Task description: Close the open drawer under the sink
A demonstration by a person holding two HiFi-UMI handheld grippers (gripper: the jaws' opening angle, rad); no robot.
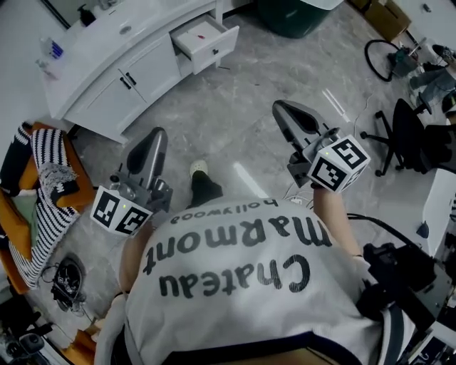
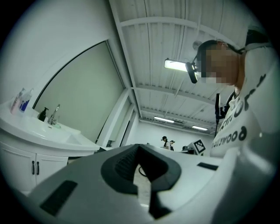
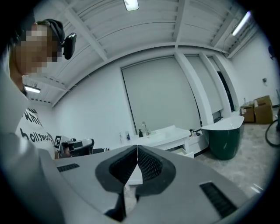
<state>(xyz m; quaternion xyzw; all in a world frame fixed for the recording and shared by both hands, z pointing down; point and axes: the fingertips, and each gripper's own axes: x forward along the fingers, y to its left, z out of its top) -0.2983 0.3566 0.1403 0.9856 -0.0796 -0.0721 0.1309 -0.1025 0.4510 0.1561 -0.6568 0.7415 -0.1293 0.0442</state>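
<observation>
Head view: red speck [image 1: 201, 35] in drawer [image 1: 216, 49]

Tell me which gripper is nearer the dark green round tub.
Right. In the head view the right gripper is directly below the dark green round tub; the left gripper lies farther away, lower and to the left.

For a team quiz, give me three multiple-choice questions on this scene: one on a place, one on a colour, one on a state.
1. The drawer stands open at the vanity's: A end nearest the tub; B middle; C opposite end.
2. The tub is: A red; B dark green; C yellow.
3. The right hand-held gripper is: A shut and empty; B wide open; C holding a bottle.
Answers: 1 A, the drawer juts out near the tub; 2 B, its wall shows dark green; 3 A, the jaws meet with nothing between.
</observation>
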